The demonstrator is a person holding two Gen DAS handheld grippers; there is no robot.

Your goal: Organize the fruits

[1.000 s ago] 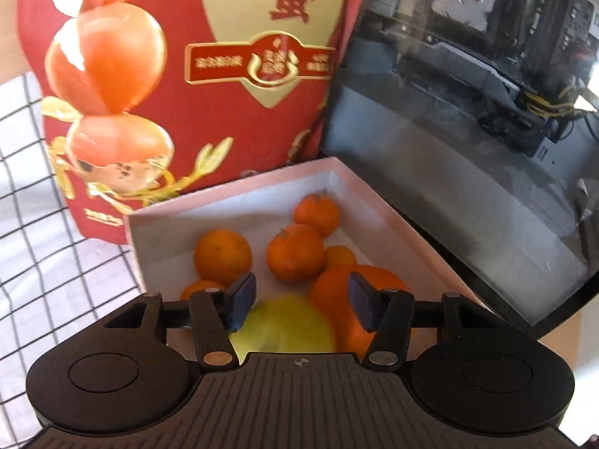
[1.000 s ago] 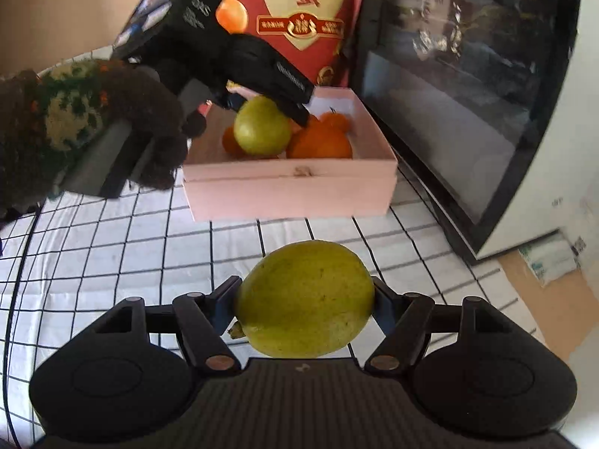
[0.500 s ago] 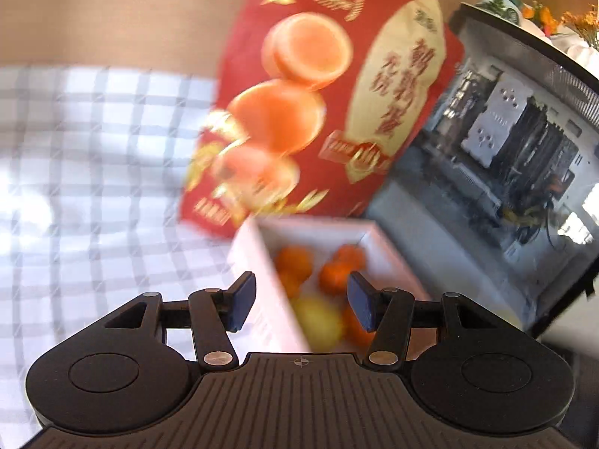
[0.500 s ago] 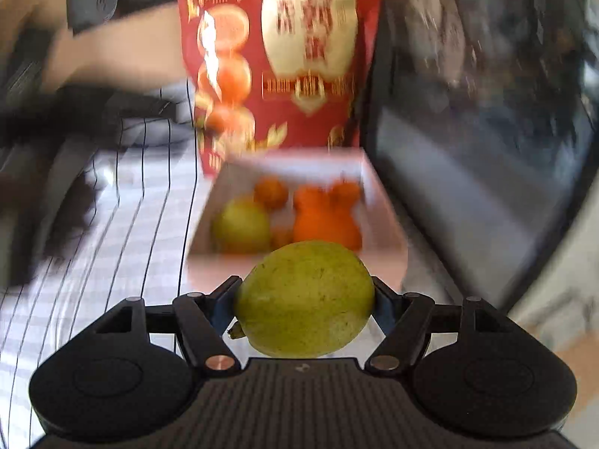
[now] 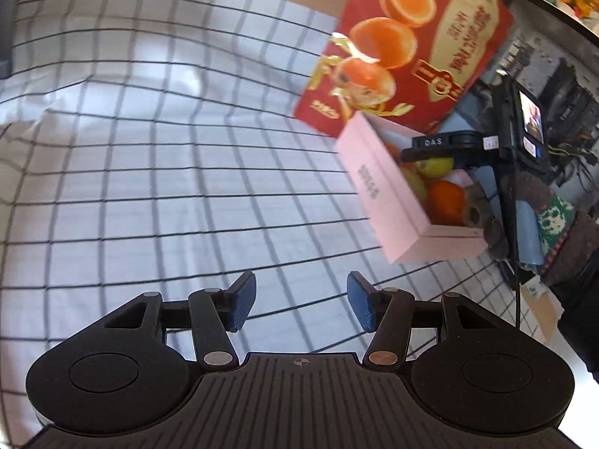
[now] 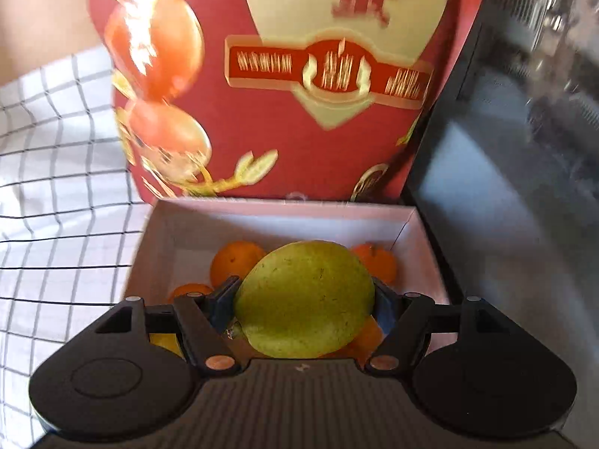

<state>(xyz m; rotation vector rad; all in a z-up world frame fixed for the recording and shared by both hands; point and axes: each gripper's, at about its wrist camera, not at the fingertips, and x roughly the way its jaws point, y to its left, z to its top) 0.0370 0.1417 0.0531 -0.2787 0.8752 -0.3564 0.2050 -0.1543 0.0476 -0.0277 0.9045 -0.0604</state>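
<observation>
While the left gripper (image 5: 301, 305) hangs over the checked tablecloth (image 5: 149, 149), its own camera takes in a wide stretch of bare cloth on the left that the other view barely catches. Its blue pads (image 5: 243, 301) stand well apart with nothing between them and nothing touching them. Further right in that same view sits the pink box (image 5: 378, 187), seen from outside and at an angle, with the tall red carton (image 5: 404, 48) standing just behind it. Over the box reaches the right gripper (image 5: 434, 153), seen from the side, a yellow-green fruit showing under its black fingers, and the person's gloved hand (image 5: 539, 205) wraps the handle behind it. An orange (image 5: 447, 202) lies inside the box near its near corner.

From the right wrist camera the picture is different: it looks straight down into the open box (image 6: 421, 247), showing the pale inner walls and the fruit on its floor, which the left view mostly hides behind the box wall. The right gripper (image 6: 305, 305) is clamped on a green pear-like fruit (image 6: 305, 299), a pad pressed against each side, and the fruit hangs above the box interior. Beneath and behind it lie several oranges (image 6: 234, 262), one at back left, one at back right, others partly covered by the held fruit. A yellow fruit (image 6: 164, 340) peeks out at the lower left behind the gripper's body. The red carton (image 6: 292, 86) fills the background, blurred, and a dark glass-fronted case (image 6: 505, 187) stands at right.
</observation>
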